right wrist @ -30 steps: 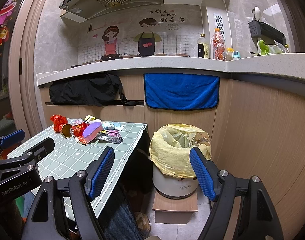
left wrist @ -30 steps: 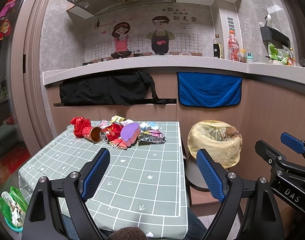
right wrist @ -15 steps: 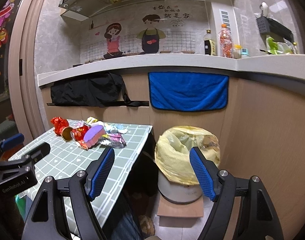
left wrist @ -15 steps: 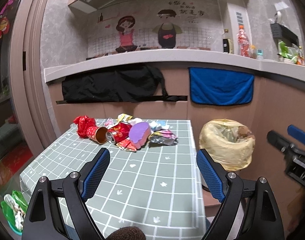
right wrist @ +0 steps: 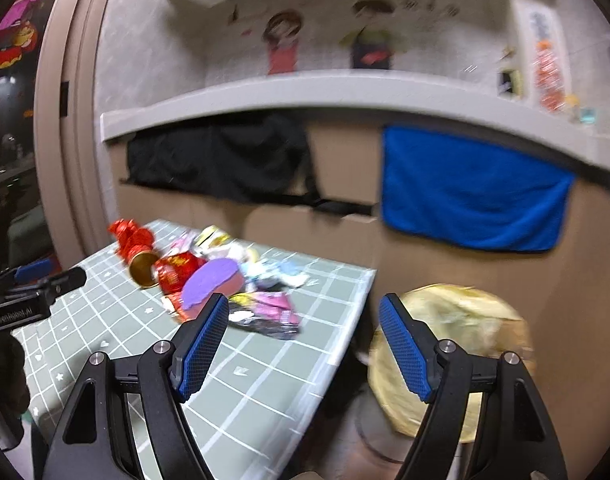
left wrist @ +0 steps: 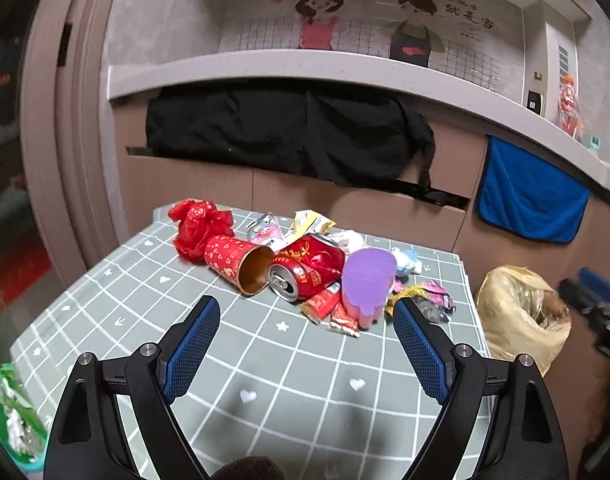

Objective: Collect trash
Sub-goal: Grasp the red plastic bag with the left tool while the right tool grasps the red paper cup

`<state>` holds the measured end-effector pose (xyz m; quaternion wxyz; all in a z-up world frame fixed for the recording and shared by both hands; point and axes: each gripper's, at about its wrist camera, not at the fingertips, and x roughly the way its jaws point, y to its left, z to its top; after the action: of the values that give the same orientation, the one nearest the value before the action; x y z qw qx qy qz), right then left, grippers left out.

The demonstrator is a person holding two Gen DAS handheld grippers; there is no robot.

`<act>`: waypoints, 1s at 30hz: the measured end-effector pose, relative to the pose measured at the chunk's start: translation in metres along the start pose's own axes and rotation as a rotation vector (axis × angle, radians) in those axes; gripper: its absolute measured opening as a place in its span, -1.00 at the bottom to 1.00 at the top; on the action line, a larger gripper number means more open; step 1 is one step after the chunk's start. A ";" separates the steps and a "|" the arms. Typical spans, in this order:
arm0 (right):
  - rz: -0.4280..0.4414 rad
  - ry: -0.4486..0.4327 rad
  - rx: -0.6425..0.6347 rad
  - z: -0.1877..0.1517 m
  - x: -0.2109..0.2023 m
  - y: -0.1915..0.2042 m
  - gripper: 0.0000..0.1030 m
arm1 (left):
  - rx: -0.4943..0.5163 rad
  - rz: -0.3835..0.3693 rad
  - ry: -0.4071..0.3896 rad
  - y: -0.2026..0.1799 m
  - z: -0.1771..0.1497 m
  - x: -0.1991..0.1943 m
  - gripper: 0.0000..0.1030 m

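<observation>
Nearest the lens, the left tool (left wrist: 305, 344) hangs above the bare front of the tabletop (left wrist: 265, 380), its blue pads spread wide with nothing between them; the right tool (right wrist: 303, 344) is likewise wide apart and empty, straddling the tabletop's right edge.

Beyond the left tool lies the trash, heaped toward the far middle of the tabletop. The purple-topped piece (left wrist: 367, 280) is nearest — what it is made of cannot be told, though it looks light. Touching it on the left, the crushed red can (left wrist: 309, 266) lies on its side, long axis running from far right to near left, mouth turned toward the camera. It is probably light and stiff but dented; a hold across the mid-body, square to the long axis, seems soundest, since painted metal may slip. The red paper cup (left wrist: 237, 262) lies beside it, open mouth toward the can and the viewer, base pointing far left — thin-walled, so a gentle pinch on the rim or body should do. The foil wrappers (left wrist: 429, 302) are limp and slick. Farthest, the crumpled red plastic bag (left wrist: 197, 226) will compress under any pinch.

The lined bin (right wrist: 453, 340) stands off the tabletop's right edge, lower than its surface.
</observation>
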<state>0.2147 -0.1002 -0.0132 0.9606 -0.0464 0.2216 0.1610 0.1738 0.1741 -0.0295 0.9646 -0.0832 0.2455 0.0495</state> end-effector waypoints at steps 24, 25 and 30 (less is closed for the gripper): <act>0.074 0.224 0.038 -0.002 0.124 0.018 0.44 | -0.231 0.129 0.174 0.163 0.091 0.198 0.63; 0.079 0.220 0.032 0.003 0.127 0.024 0.44 | -0.222 0.133 0.202 0.165 0.090 0.208 0.43; 0.108 0.182 -0.033 0.025 0.134 0.052 0.44 | -0.282 0.080 0.279 0.179 0.080 0.234 0.33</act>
<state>0.3215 -0.0082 -0.0506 0.9255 -0.0648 0.3076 0.2114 0.3913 0.3772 -0.0976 0.8972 -0.2138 0.3704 0.1099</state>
